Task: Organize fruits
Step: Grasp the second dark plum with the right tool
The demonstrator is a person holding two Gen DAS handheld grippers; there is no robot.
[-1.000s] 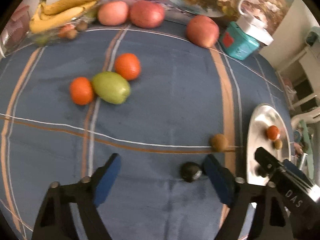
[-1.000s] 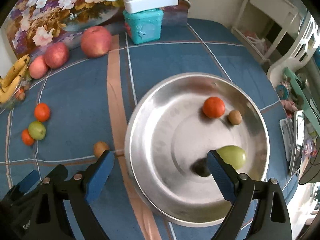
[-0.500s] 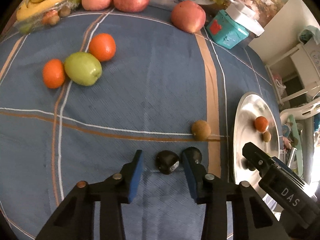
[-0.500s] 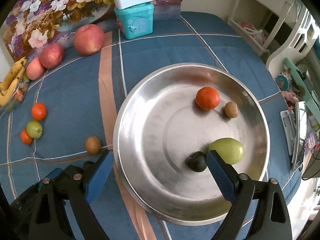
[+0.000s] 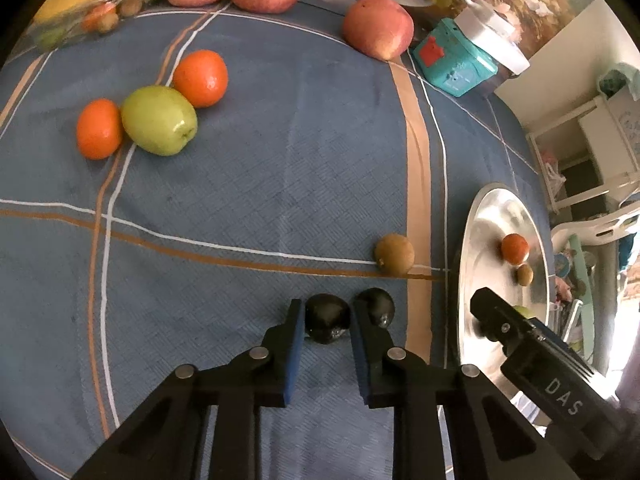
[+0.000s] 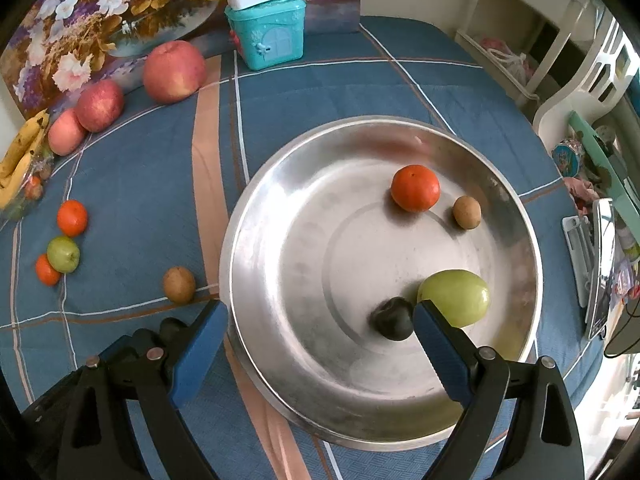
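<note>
- Tongs on the left have just been closing and now pinch a dark plum across its middle, low on the blue checked bench.
- Right tongs hang spread wide over the steel bowl, gripping nothing.
- Plum looks small, light, glossy and probably soft, so a gentle squeeze at its widest part seems safest.
- Second dark plum sits just beside the right pad; a kiwi lies near.
- Bowl's raised rim needs clearing; open cloth lies to the left.

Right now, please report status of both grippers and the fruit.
Left gripper just closed on dark plum. Right gripper open over steel bowl. Second plum crowds outside finger.
</note>
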